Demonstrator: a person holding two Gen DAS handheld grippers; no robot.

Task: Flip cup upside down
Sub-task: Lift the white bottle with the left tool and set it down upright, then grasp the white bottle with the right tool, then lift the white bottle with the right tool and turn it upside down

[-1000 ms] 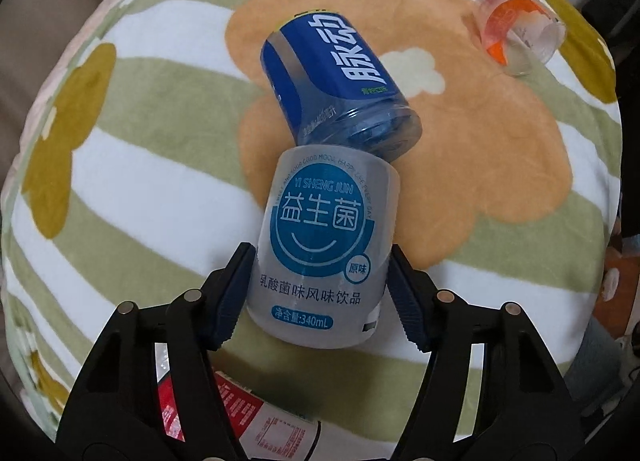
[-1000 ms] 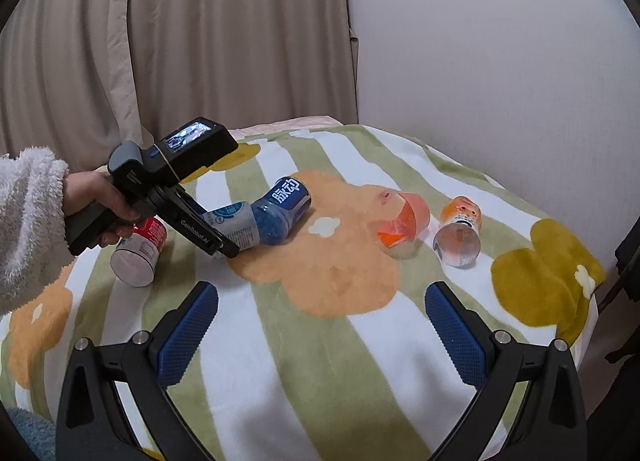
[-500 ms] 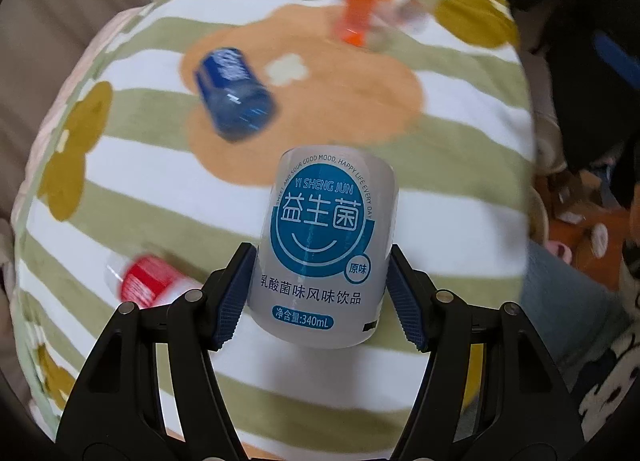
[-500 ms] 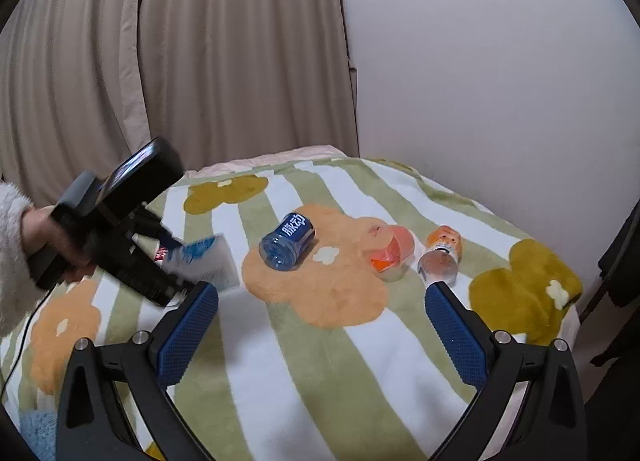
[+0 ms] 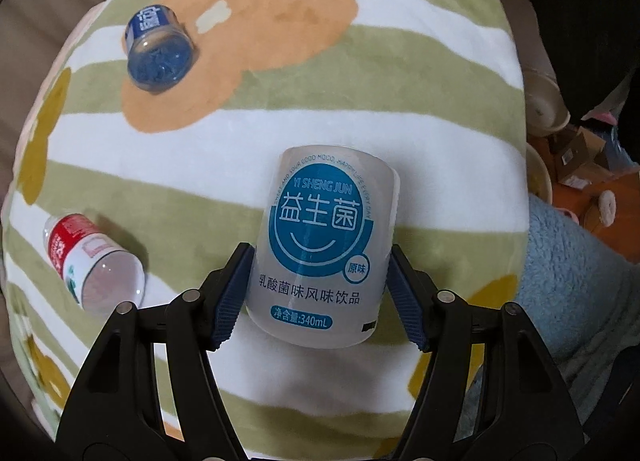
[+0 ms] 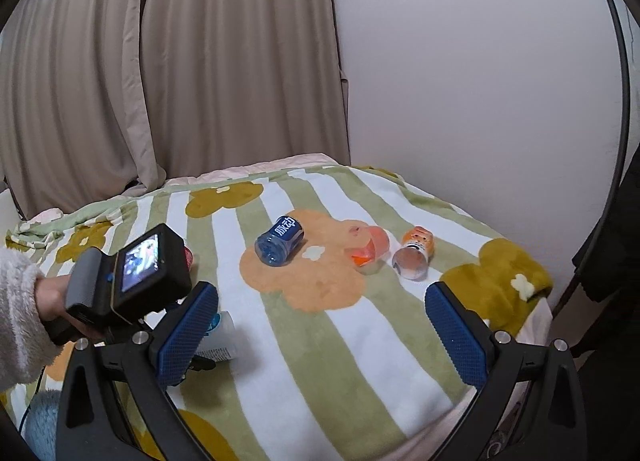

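Lifted off the blue cup [image 5: 158,51] since a second ago, the white cup [image 5: 324,249] now hangs over the blanket [image 5: 380,109], clamped by the left gripper [image 5: 318,293]. Inverting and setting down remain. Right gripper [image 6: 320,335] hovers spread, empty.
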